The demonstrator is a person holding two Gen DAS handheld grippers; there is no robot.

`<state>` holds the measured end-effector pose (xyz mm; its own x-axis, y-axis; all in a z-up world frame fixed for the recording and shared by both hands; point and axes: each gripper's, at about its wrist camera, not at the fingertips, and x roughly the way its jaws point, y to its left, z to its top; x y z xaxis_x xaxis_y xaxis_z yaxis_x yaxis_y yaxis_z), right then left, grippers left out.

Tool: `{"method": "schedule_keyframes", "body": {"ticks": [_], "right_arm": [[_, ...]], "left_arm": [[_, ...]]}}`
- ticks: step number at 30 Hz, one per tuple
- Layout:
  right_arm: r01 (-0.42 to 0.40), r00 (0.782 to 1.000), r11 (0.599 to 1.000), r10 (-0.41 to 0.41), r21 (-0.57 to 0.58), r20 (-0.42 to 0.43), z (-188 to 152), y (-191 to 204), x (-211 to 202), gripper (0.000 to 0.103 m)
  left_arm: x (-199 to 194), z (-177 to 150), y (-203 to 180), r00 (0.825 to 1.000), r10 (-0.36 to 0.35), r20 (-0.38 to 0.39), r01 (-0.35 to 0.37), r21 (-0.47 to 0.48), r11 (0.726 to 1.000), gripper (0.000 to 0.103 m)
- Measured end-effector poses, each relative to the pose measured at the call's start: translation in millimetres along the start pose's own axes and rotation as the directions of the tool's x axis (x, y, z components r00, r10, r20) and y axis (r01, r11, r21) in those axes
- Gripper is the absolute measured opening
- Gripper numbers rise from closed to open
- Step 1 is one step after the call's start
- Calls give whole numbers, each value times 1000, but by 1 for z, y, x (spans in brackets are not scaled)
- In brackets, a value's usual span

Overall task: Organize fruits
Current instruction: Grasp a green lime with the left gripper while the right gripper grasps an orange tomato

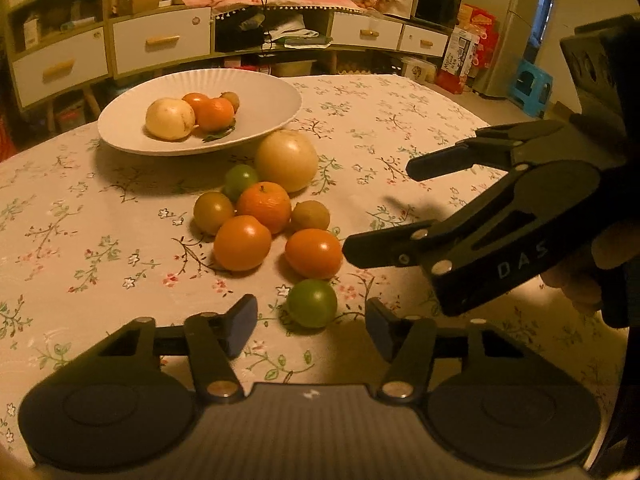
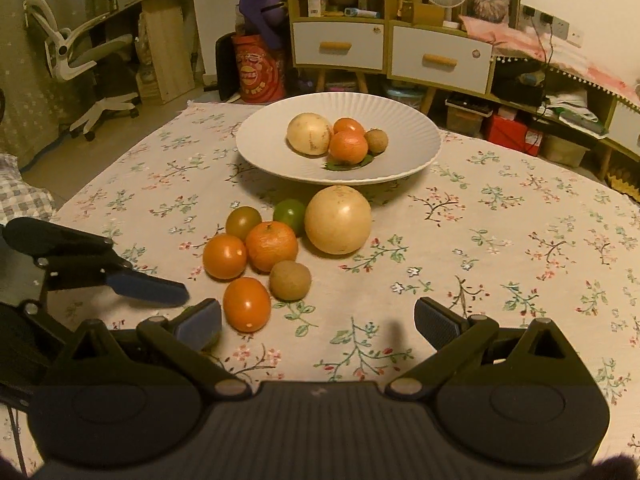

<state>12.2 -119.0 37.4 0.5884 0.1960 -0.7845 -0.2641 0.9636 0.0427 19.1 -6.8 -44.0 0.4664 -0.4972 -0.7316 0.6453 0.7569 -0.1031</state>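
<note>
Right now my left tongs hang open with the green fruit straight ahead between the tips, nearer than my open right tongs.

A plate stands on the worktop at its far side, with four fruits in it, grouped near the middle. In front of the plate, on the worktop, lies a cluster of loose fruits. The largest fruit lies nearest the plate, at the cluster's right in the right wrist view. A mandarin lies just left of it, touching its neighbours. In the left wrist view one small fruit lies nearest, apart from the cluster, between the fingers of the left gripper. The right gripper hangs to the cluster's right. Cabinets stand behind the worktop.
</note>
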Motion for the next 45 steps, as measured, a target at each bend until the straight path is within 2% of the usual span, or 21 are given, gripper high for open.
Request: {"method": "schedule_keyframes", "body": {"ticks": [8,10,11,19,25,29,31,32,33,40,45], "right_arm": [[-22,1000,1000,22,16,-11,1,1,2,102],[-20,1000,1000,20,21,-14,2,1,3,101],[-18,1000,1000,19,24,-16,1,0,3,101],[-22,999,999,24,50,-39,3,0,10,98],[-40,996,996,46,78,-78,2,2,19,84],[-56,996,997,59,45,-73,1,9,20,81],[-80,994,996,82,36,-69,2,13,21,70],[-94,992,995,96,35,-76,2,14,22,60],[-103,991,994,105,35,-82,2,16,23,57],[-120,990,993,120,6,-72,4,28,26,47],[-105,992,994,105,-1,-63,4,30,26,35]], "left_arm": [[3,3,1,1000,-13,4,13,-9,1000,50],[4,4,-1,1000,-15,-3,15,1,1000,35],[4,5,-2,1000,-12,-7,12,7,1000,32],[-5,7,7,999,31,-17,-31,-7,999,32],[-11,4,18,998,62,-18,-62,-22,998,32],[-13,1,23,997,70,-27,-71,-31,997,32],[-15,-1,26,997,75,-32,-76,-36,996,32],[-15,-2,27,997,76,-33,-77,-38,996,32],[-16,-3,28,997,76,-34,-77,-41,996,32],[-19,-6,32,996,76,-35,-78,-51,996,32],[-20,-6,32,996,76,-36,-77,-50,996,32]]}}
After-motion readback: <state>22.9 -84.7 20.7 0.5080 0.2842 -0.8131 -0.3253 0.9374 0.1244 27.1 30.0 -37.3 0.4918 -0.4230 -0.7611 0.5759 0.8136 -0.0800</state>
